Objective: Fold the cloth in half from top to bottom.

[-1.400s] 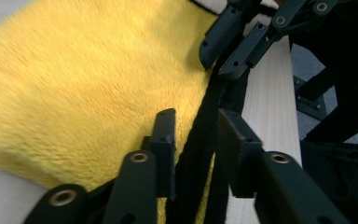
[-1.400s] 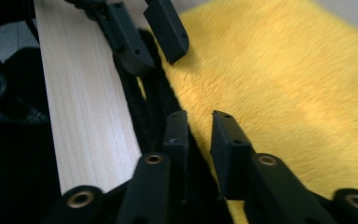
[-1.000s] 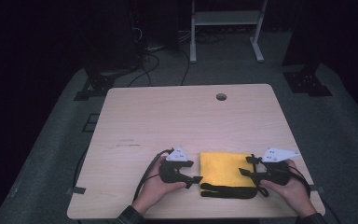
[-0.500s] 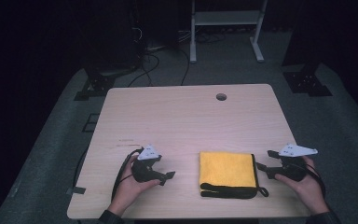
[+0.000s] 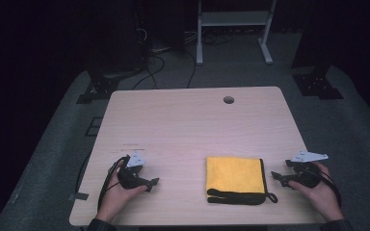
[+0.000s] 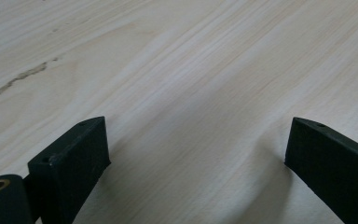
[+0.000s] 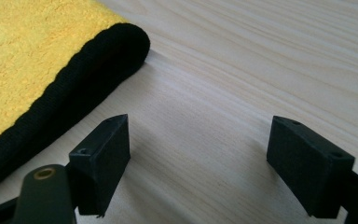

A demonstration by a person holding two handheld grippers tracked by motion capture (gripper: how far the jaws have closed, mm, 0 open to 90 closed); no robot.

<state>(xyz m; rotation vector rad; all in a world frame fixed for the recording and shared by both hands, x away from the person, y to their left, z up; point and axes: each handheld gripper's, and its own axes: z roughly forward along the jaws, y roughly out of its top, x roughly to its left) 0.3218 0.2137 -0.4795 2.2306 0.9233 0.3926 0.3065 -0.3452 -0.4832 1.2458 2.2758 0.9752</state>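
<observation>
High view shows us the whole table (image 5: 183, 120): our left gripper (image 5: 150, 183) sits near the front left edge, our right gripper (image 5: 275, 177) near the front right edge, and the folded yellow cloth (image 5: 233, 174) lies flat between them, closer to the right one. From up there we cannot judge how wide either tool stands.

Left gripper view settles that for one side: our left gripper (image 6: 196, 154) has its two black jaws spread far apart, nothing between them, with bare pale wood below and a faint dark scuff (image 6: 14, 83) on the grain at the far left.

Right gripper view gives us what the overhead picture blurs: our right gripper (image 7: 198, 149) is also spread wide and holds nothing, and the cloth (image 7: 28, 51) lies just beside its left jaw, apart from it. Up close we see a fluffy yellow pile and a thick black stitched border (image 7: 74, 88) that rounds off at the corner. From above, that border runs along the cloth's front and right sides, with a small black loop (image 5: 271, 197) sticking out at the front right corner.
</observation>
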